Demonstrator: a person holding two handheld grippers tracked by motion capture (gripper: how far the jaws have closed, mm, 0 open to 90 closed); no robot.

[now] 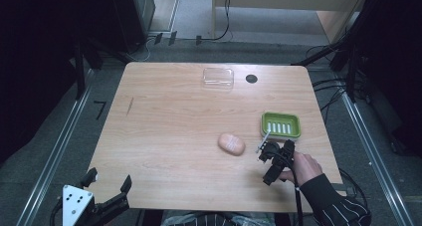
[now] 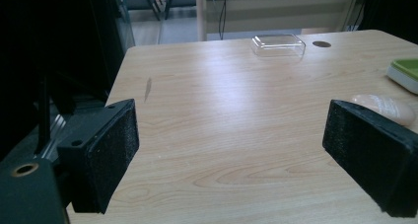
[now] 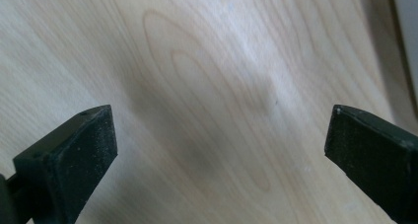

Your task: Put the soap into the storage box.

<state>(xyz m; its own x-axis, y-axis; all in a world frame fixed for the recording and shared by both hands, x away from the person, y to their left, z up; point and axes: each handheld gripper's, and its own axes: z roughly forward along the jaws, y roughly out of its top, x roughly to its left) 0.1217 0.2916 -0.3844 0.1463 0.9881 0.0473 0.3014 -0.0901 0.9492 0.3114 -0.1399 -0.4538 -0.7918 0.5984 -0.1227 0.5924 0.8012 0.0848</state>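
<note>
Right gripper (image 1: 271, 159): held in the person's right hand (image 1: 303, 167) above the near right part of the wooden table (image 1: 174, 126). In the right gripper view its two black jaws stand wide apart, nothing between them; bare wood grain lies directly below, with a soft shadow across it. A black cable trails from the gripper back along the dark sleeve (image 1: 338, 203).

Just beyond the right gripper, toward the far right, sits a green soap dish (image 1: 281, 125) with pale ribs in its floor. It is empty. To the left of the gripper, close but apart from it, a pale pink oval soap bar (image 1: 231, 144) lies flat on the table, apart from the dish as well.

Left gripper (image 1: 109, 183): positioned at the near left corner of the table, at or just past the table edge, with a grey three-cornered plate on top. Its jaws are spread wide and hold nothing. In the left gripper view the padded fingers (image 2: 106, 155) frame the table top; the soap bar (image 2: 384, 108) appears just behind the jaw on that view's right side, and the edge of the green dish (image 2: 404, 73) beyond it.

Well ahead of both grippers, near the far edge, a clear plastic lid (image 1: 218, 78) rests on the table. Just to its right is a round dark hole (image 1: 251, 78) in the table top.
</note>
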